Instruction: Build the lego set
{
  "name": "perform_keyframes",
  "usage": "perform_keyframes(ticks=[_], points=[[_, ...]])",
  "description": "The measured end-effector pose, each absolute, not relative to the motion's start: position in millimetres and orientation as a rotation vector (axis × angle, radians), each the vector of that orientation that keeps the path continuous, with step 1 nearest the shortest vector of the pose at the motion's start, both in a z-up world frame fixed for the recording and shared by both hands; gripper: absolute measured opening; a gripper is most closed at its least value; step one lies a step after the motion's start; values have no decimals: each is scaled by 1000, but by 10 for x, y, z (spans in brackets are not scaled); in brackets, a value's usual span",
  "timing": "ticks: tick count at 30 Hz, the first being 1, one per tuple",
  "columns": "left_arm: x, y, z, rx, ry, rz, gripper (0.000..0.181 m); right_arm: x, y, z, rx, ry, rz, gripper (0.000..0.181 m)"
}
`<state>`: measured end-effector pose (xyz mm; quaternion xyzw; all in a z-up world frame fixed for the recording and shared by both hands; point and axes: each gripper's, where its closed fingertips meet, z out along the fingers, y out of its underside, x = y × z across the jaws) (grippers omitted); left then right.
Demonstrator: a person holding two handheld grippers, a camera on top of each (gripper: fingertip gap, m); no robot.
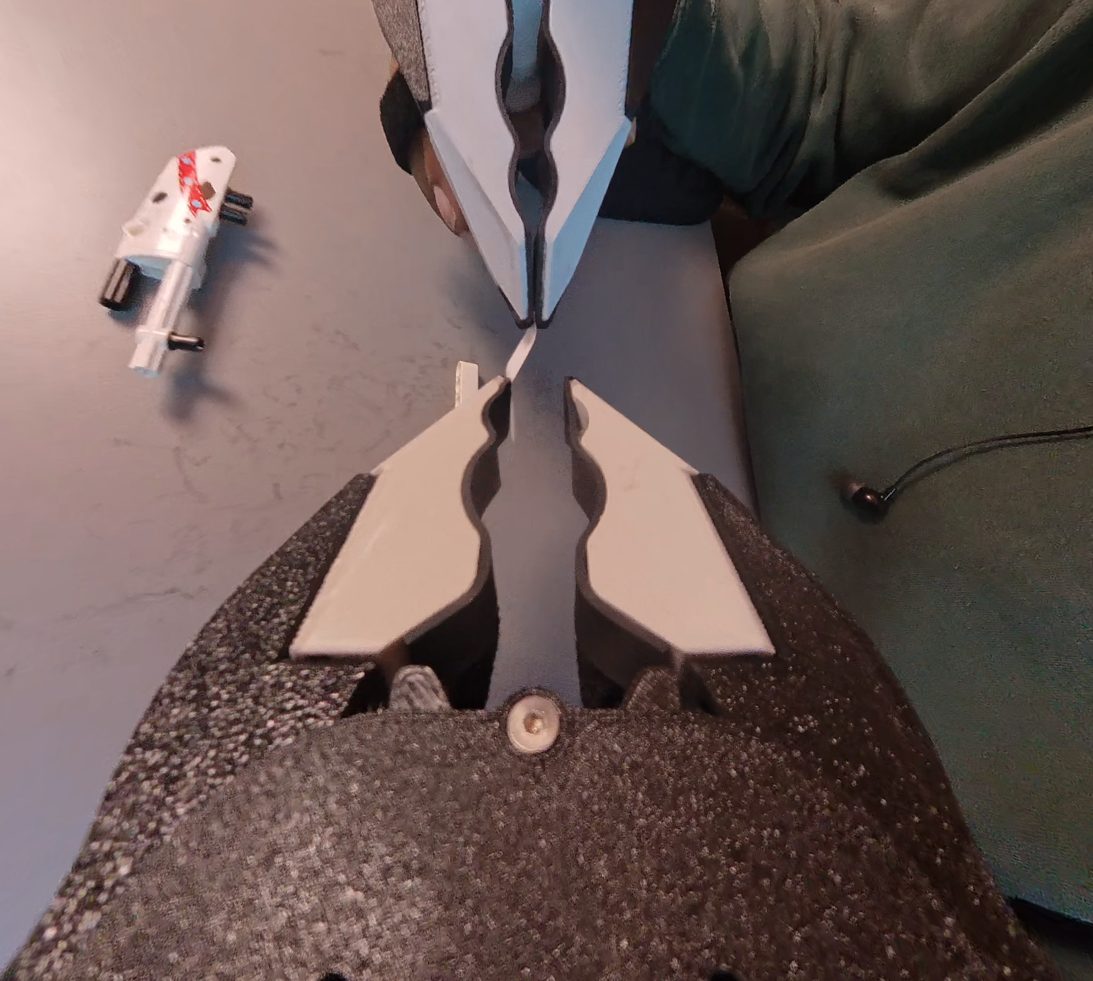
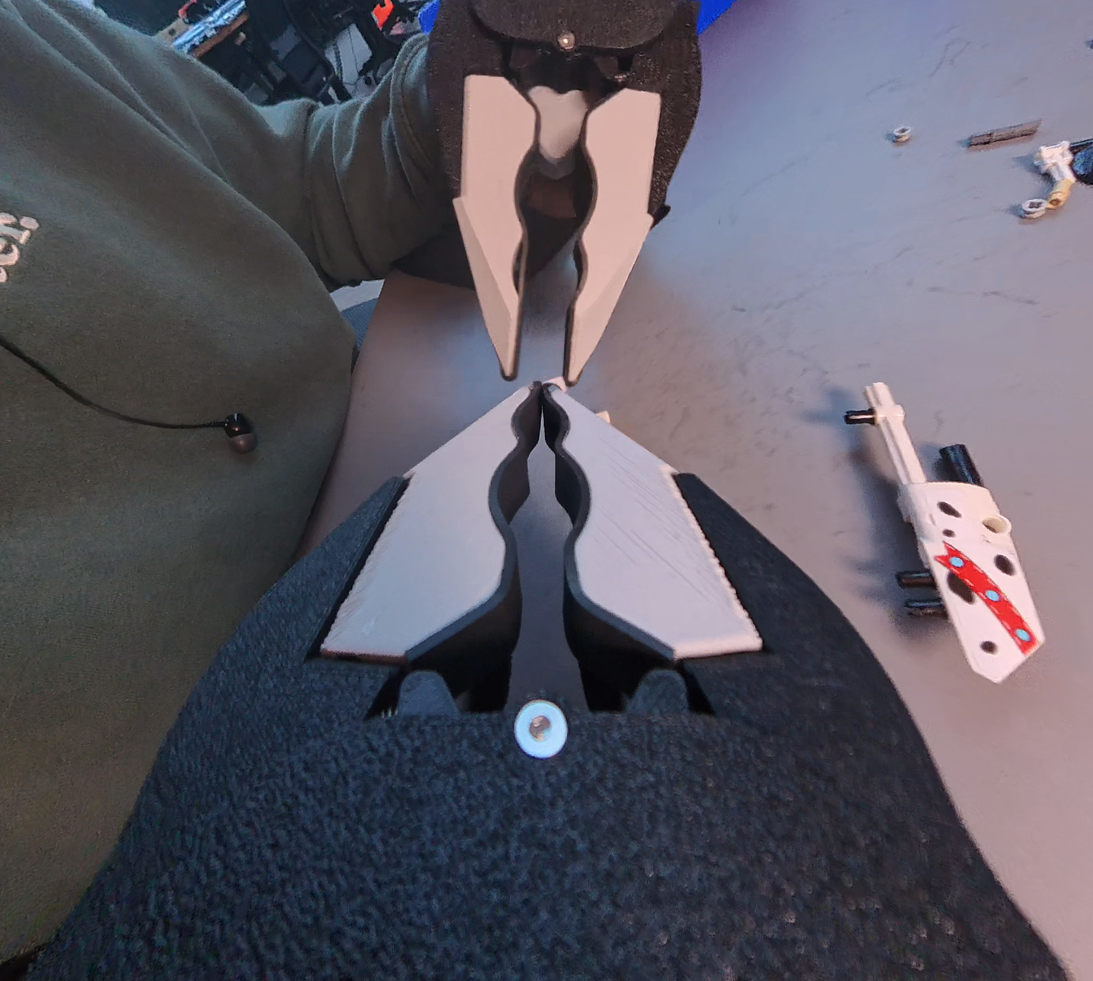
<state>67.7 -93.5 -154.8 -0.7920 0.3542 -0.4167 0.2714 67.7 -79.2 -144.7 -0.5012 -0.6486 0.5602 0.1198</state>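
A: Your right gripper (image 1: 528, 323) points tip-to-tip at your left gripper (image 1: 537, 382), jaws pinched on a thin white strip (image 1: 520, 358).

B: Left?

A: Jaws parted, strip lying against one finger (image 1: 414, 503). The white lego assembly (image 2: 961, 544) lies on the table (image 2: 798, 243), well apart.

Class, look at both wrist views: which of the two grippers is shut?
The right gripper: its fingers meet at the tips, pinching a thin white piece. The left gripper has a clear gap between its fingers.
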Motion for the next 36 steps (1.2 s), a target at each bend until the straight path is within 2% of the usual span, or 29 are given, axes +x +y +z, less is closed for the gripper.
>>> perform_keyframes(ticks=[4, 10, 18, 21, 36], points=[[494, -873, -1444, -2037, 976, -877, 35, 650, -673, -1193, -1498, -1718, 1688, 0], [435, -933, -1859, -2114, 1056, -540, 38, 755, -296, -863, -1745, -1153, 1811, 0], [526, -923, -2121, -2153, 1145, -408, 21, 1083, -518, -1205, -2100, -577, 1969, 0], [592, -931, -2134, -2140, 1174, -415, 7, 1128, -619, -1298, -2156, -505, 1965, 0], [980, -1081, -2143, -2144, 1147, -490, 7, 1140, -847, -1763, -2387, -313, 1765, 0]])
